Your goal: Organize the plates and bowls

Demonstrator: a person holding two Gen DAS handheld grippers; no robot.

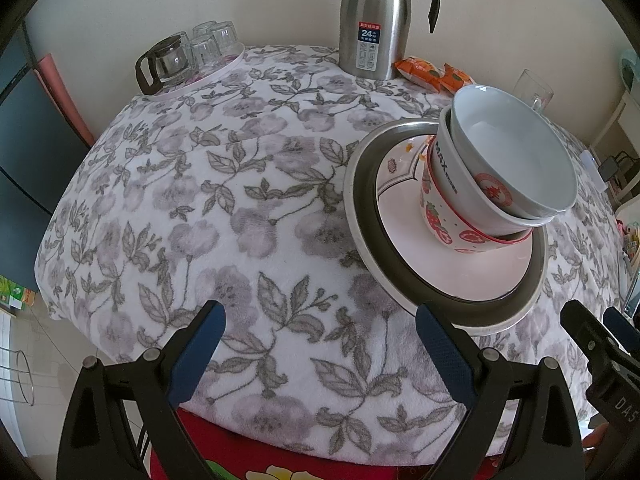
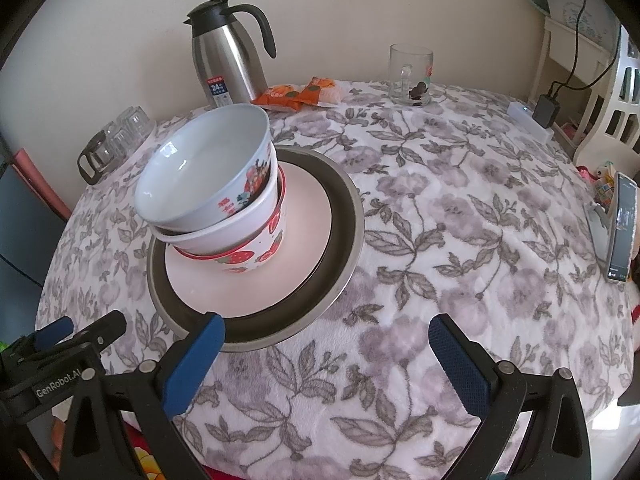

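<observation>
A metal-rimmed plate [image 1: 364, 236] lies on the floral tablecloth with a white plate [image 1: 404, 232] on it. On that stand three nested bowls: a strawberry bowl [image 1: 440, 228] at the bottom, a white bowl [image 1: 456, 184] in it, and a pale blue bowl [image 1: 516, 148] on top, tilted. The stack also shows in the right wrist view [image 2: 208, 184], on the metal plate [image 2: 344, 240]. My left gripper [image 1: 320, 344] is open and empty just left of the plate's near rim. My right gripper [image 2: 326, 356] is open and empty just right of that rim.
A steel thermos jug [image 1: 374, 28] stands at the back. A tray with a glass pot and upturned glasses [image 1: 188, 56] is at the back left. Orange snack packets [image 2: 300, 94], a glass mug [image 2: 412, 76], a power strip [image 2: 528, 118] and a phone [image 2: 620, 228] are at the right.
</observation>
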